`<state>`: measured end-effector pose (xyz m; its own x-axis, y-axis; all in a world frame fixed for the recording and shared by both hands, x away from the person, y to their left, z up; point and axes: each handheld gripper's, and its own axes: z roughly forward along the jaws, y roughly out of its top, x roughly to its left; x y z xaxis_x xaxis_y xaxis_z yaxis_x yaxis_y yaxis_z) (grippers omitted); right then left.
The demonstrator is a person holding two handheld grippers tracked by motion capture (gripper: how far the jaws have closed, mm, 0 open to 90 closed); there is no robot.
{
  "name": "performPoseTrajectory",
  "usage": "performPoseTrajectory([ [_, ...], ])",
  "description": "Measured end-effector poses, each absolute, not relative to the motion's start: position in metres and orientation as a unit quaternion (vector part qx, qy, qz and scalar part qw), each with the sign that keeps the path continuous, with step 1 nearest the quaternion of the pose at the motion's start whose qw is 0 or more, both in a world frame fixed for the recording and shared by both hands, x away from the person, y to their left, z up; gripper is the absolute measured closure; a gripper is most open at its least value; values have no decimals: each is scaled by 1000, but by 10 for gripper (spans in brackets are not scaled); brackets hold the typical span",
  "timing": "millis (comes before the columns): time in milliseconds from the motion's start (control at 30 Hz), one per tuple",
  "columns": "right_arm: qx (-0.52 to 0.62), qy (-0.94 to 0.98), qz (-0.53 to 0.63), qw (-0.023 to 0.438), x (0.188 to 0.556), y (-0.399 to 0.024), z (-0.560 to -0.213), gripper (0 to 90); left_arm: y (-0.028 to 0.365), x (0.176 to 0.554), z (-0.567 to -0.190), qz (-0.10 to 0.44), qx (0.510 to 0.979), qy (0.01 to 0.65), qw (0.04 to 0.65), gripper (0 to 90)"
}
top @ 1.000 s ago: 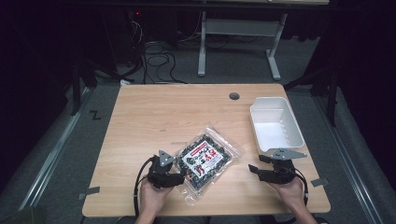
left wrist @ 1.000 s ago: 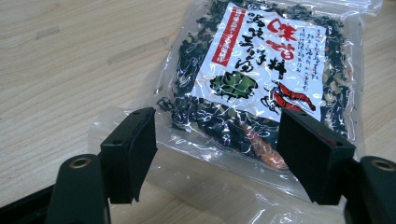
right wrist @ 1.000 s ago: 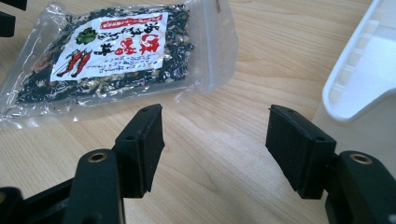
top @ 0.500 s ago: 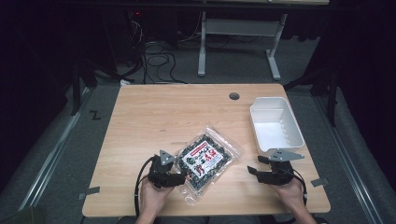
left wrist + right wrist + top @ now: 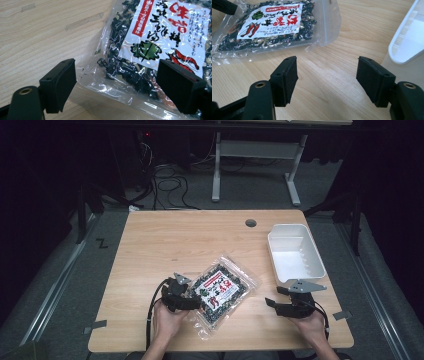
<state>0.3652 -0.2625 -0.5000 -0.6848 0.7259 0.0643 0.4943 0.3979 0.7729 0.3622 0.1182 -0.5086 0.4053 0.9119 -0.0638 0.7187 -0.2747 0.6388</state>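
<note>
Left claw stands open astride the seaweed bag; it should pinch the clear edge squarely. Right claw, just widened, holds nothing.

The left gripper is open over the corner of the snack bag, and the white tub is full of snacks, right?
Not quite. The white tub is empty; the high view shows its bare white bottom. The rest holds: in the left gripper view the left gripper stands open, with the corner of the snack bag lying between its pads.
</note>
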Motion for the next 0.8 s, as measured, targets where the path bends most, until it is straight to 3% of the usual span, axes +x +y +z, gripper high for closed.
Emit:
performPoseTrajectory([
  [467,368,829,401,133,367,-255,-495,306,111,360,-520,182,807,504,249,165],
  [800,364,840,383,124,374,-248,-488,327,114,360,-523,173,803,509,258,191],
])
